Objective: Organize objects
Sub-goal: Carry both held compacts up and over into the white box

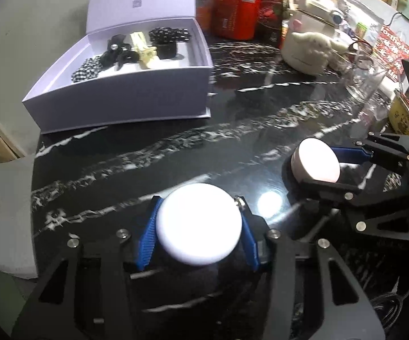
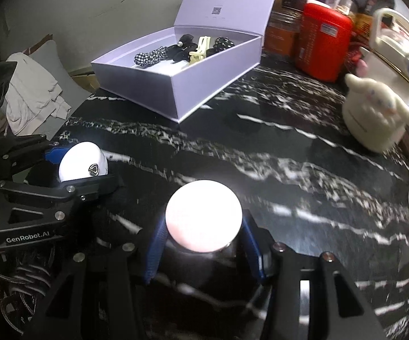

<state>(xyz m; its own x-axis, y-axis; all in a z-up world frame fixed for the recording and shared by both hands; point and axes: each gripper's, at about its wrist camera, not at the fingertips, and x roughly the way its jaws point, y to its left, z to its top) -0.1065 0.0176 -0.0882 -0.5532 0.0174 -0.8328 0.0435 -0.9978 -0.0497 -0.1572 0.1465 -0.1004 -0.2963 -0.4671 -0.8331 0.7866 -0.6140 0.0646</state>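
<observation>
My left gripper [image 1: 197, 226] is clamped on a round white compact [image 1: 198, 223], its blue ribbed pads [image 1: 147, 240] pressed to the rim on both sides, and my right gripper [image 2: 203, 226] holds a pale pink compact [image 2: 204, 216] the same way; both cases sit just above the black marble-veined tabletop [image 1: 232, 130], well apart from the open lavender box [image 1: 136, 96] they probably belong in. The discs are smooth, glossy and shallow, so the pads catch only a thin curved edge, and I'd judge a tilt or a quick swing could let one squirt out and crack on the hard stone. The white one carries a small metal emblem [image 2: 93, 169] on its side. The box is stiff card with a hinged lid standing up, already holding soft scrunchies [image 1: 87, 68] and plastic hair clips [image 1: 145, 48], so a careless drop might land crooked on them.
</observation>
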